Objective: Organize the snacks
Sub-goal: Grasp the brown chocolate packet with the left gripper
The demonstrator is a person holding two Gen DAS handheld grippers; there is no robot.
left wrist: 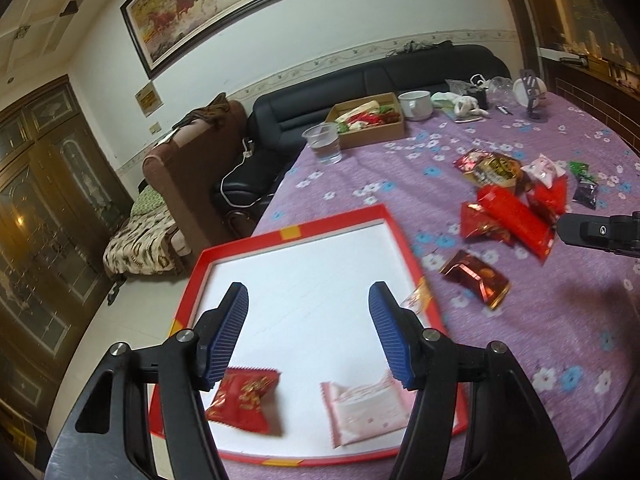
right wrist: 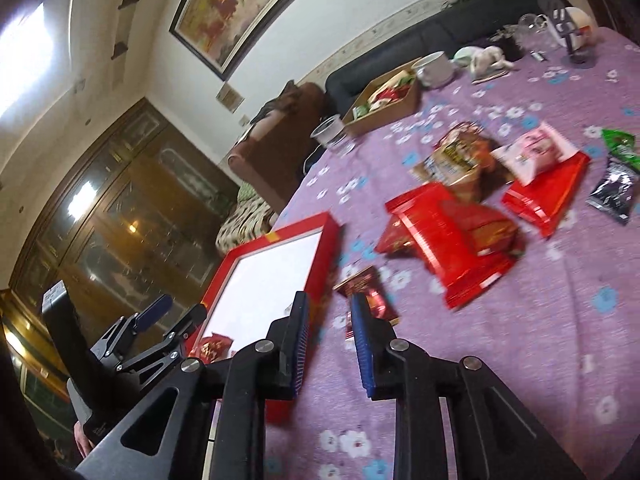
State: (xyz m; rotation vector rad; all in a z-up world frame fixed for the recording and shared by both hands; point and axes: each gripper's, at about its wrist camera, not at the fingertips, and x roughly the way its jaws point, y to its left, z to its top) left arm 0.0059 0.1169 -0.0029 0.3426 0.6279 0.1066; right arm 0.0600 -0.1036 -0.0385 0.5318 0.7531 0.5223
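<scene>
tray (left wrist: 288,236) rim just beside right gripper (right wrist: 330,308), apparently empty.

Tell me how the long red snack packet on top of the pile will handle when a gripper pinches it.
The long red snack packet looks like glossy foil, so the pads may slip. It appears puffed and thin-walled, so probably light, and likely to crumple if pinched. It lies across other packets, so lifting it may drag or shift them on the purple tablecloth.

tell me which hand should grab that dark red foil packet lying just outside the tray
Right, probably. The right gripper points at the dark red foil packet, fingers empty; the left gripper hangs over the tray.
</scene>
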